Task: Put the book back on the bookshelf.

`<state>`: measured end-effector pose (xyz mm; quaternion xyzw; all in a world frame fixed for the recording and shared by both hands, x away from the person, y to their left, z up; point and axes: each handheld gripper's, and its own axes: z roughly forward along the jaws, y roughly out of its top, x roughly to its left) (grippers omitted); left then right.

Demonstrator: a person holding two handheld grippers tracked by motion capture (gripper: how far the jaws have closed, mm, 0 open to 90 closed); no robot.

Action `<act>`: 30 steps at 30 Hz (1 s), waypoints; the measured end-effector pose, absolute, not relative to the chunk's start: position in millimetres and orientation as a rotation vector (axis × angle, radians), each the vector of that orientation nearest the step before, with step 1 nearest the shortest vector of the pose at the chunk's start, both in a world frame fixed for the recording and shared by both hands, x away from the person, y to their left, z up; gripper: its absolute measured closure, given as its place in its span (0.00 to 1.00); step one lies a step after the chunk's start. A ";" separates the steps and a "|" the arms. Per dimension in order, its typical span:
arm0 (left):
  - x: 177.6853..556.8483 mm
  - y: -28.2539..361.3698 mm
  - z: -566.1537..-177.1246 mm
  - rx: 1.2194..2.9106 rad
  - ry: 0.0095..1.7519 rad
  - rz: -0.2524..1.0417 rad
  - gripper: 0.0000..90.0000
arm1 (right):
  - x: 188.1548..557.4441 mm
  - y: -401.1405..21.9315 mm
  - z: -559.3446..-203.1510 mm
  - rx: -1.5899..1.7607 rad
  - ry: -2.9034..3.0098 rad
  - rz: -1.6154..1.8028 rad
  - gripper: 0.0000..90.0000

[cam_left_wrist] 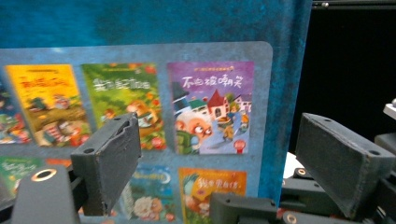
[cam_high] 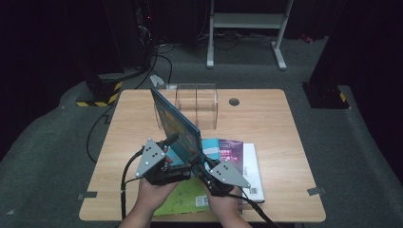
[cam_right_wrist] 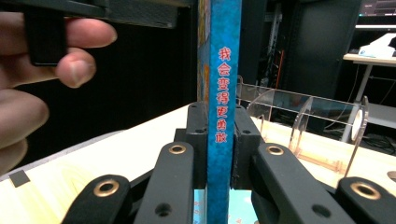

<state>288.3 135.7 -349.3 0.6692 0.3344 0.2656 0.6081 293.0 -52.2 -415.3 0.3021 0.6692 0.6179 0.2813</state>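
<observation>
Right fingers (cam_right_wrist: pixel 219 140) clamp blue book's (cam_high: pixel 173 124) spine; left fingers (cam_left_wrist: pixel 233 163) spread open. Book could topple before reaching rack (cam_high: pixel 195 102) at twelve o'clock.

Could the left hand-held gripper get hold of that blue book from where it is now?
Probably yes. The left hand-held gripper stands open right beside the blue book, its back cover just beyond the jaws, with nothing between them. The right hand-held gripper holds the book upright by its spine, leaving the nearby edge free.
</observation>
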 end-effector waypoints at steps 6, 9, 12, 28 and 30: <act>290.6 133.9 -353.3 1.557 0.796 0.612 0.13 | 289.7 -48.2 -417.8 0.795 1.783 1.679 0.89; 289.4 133.4 -353.5 1.558 0.809 0.622 0.13 | 290.0 -48.8 -418.4 0.806 1.795 1.695 0.87; 285.8 134.2 -355.3 1.570 0.813 0.649 0.13 | 289.7 -49.1 -420.2 0.798 1.826 1.691 0.85; 275.8 148.0 -367.9 1.585 0.864 0.666 0.08 | 285.0 -35.2 -436.5 0.774 1.904 1.689 0.81; 277.6 146.3 -370.3 1.592 0.880 0.685 0.08 | 285.4 -31.9 -436.6 0.769 1.905 1.682 0.81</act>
